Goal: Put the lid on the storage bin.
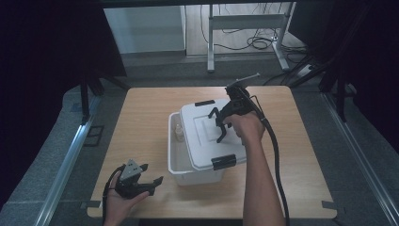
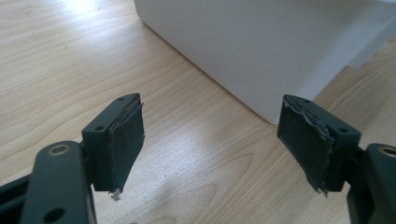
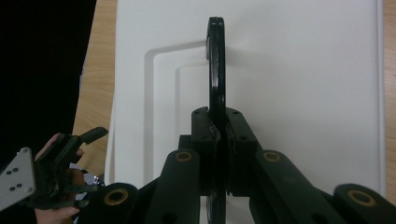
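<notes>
A: We have the right gripper (image 1: 220, 127) over the white box (image 1: 195, 174) in the middle of the table (image 1: 141, 117). Its jaws are clamped tight on the black handle (image 3: 216, 60) of the lid (image 1: 207, 141).

B: In the right gripper view we see that handle standing on edge between our two pads, with the white lid flat behind it.

A: The lid sits askew on the box, shifted toward the right, so the left side of the box is uncovered. We see a small bottle (image 1: 179, 131) standing inside that gap, by the left wall.

B: There are black clips on the lid: one at the near edge (image 1: 223, 161) and one at the far edge (image 1: 204, 102).

A: Our left gripper (image 1: 147, 182) rests low at the near left corner of the table, apart from the box. Its jaws stand wide open and hold nothing.

B: The left gripper view agrees: bare wood lies between the pads (image 2: 126, 140), and the white wall of the box (image 2: 261, 51) is just ahead.
</notes>
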`<state>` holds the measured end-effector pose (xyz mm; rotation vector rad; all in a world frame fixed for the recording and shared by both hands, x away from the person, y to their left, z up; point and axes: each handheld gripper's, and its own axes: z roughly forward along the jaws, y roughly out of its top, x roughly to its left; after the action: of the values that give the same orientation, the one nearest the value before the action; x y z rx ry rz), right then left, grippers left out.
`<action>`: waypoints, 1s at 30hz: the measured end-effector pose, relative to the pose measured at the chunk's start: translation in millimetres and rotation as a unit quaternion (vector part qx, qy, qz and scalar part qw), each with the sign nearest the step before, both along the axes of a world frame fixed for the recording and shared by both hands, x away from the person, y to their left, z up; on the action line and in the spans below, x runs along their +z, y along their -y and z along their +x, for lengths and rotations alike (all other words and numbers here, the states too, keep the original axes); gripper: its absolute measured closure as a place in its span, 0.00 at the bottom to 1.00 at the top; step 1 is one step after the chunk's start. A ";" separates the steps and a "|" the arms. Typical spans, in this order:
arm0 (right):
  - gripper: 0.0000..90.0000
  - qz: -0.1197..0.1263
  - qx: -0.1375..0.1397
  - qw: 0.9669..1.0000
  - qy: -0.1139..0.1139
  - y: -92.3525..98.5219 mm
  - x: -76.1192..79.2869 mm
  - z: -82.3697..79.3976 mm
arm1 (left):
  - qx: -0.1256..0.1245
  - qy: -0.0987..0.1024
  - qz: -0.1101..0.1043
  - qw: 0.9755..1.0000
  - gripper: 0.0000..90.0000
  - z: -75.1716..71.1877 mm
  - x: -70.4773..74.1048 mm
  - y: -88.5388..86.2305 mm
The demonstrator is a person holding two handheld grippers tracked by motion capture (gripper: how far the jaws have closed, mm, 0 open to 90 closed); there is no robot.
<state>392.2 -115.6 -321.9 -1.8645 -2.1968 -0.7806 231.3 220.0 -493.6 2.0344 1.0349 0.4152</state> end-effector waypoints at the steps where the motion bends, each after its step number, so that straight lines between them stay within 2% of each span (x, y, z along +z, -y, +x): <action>1: 0.95 -0.001 -0.004 1.000 0.002 -2.0 0.7 -0.7 | 0.000 0.000 -0.002 1.000 0.26 0.0 0.0 -0.3; 8: 0.95 0.011 -0.012 1.000 -0.001 -18.5 -2.5 -3.1 | -0.002 0.003 -0.006 1.000 0.26 -1.1 1.8 -0.5; 14: 0.95 0.010 -0.015 1.000 -0.002 -32.6 -8.6 -0.4 | -0.001 0.000 -0.006 1.000 0.26 0.2 0.3 -1.8; 22: 0.95 0.014 -0.021 1.000 -0.006 -37.7 -19.0 0.0 | -0.004 0.000 -0.004 1.000 0.26 -0.1 -0.3 1.0; 30: 0.95 0.020 -0.032 0.999 -0.007 -44.2 -16.9 -3.4 | -0.006 -0.002 -0.002 1.000 0.26 0.6 -1.1 1.2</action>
<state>388.8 -71.4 -338.7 -1.9240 -2.1061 -0.8139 231.9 218.9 -494.7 2.0381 1.0252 0.4039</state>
